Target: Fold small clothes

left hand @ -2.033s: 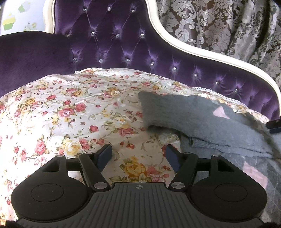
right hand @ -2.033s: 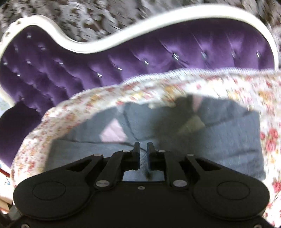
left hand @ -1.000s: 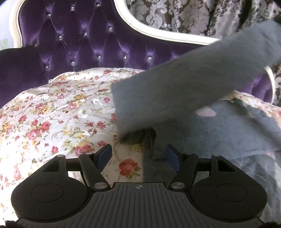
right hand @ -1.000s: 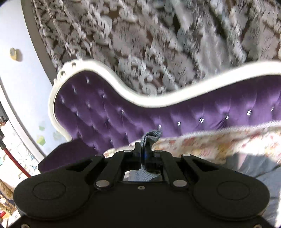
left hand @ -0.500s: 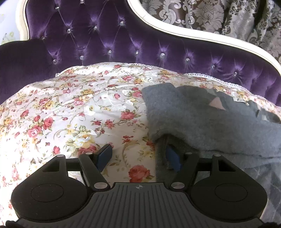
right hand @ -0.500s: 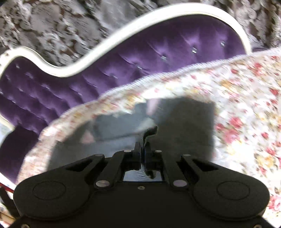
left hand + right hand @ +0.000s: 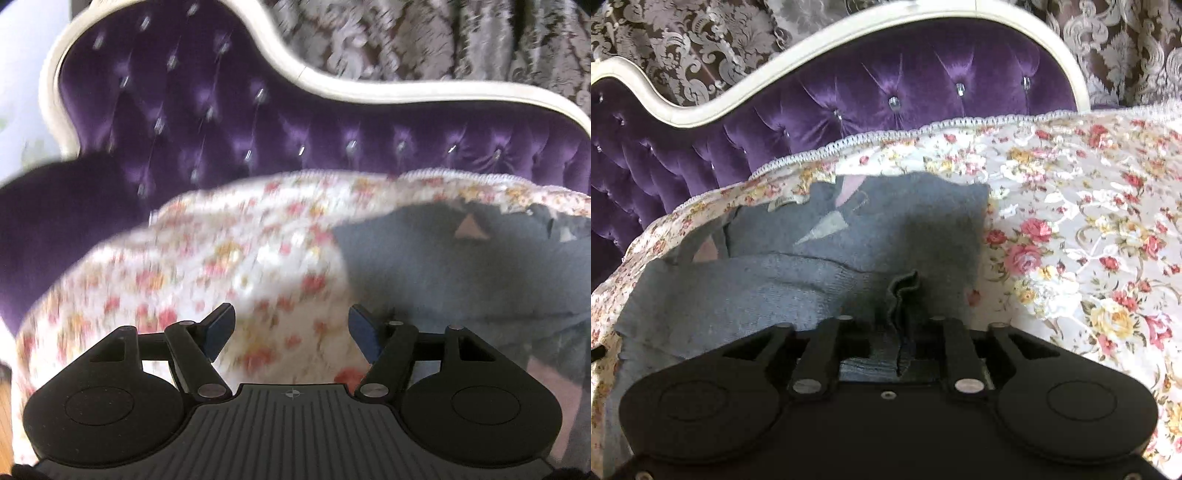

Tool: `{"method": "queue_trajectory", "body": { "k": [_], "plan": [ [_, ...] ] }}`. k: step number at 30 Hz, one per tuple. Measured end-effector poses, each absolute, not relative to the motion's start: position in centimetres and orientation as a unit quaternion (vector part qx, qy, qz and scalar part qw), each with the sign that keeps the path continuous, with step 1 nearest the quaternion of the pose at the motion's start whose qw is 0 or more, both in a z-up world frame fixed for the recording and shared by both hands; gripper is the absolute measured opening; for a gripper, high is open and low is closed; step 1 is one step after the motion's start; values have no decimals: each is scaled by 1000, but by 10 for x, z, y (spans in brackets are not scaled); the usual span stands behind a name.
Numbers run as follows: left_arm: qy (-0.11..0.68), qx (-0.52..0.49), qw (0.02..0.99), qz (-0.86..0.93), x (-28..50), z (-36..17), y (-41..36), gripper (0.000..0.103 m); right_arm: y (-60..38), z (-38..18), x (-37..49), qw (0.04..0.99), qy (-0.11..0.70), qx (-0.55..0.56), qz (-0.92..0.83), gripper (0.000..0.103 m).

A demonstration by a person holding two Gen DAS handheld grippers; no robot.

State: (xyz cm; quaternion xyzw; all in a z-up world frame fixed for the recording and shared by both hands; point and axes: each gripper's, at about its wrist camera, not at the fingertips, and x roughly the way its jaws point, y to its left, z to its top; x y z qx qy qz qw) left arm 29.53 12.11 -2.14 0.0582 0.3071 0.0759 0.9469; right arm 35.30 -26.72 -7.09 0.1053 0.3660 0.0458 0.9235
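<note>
Though both spread, left claw [image 7: 291, 326] over floral quilt [image 7: 221, 266], right claw [image 7: 891, 323] astride rumpled grey sweater [image 7: 757, 288].

My two black plastic grippers

My left gripper [image 7: 291, 328] has blue pads [image 7: 218, 326], a ribbed grey base, silver pivot screws; my right gripper [image 7: 890, 325] has matte black, round-lobed housings.

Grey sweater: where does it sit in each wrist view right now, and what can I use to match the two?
Left wrist: grey sweater at right, beyond the open left gripper.
Right wrist: centre-left, a bunched edge between the right gripper jaws.
Shared landmark: the purple tufted sofa back, behind the floral cover.
</note>
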Motion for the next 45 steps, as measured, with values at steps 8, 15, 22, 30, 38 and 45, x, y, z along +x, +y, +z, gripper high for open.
{"method": "queue_trajectory", "body": {
  "k": [8,15,22,30,38,45],
  "plan": [
    [307,100,946,33,350,-25,77,67,-263,-56,342,948,307,77,34,55],
    [361,88,927,48,374,-62,107,68,-275,-48,333,955,292,43,14,55],
    [364,56,929,47,368,-62,118,69,-238,-53,336,955,290,-34,59,55],
    [369,9,928,57,370,-66,132,83,-250,-83,357,938,343,-4,47,58],
    [355,-31,933,47,352,-59,143,84,-256,-67,332,943,331,8,26,72],
    [360,-20,933,20,296,-42,144,86,-267,-49,286,947,316,48,45,95]
  ]
}}
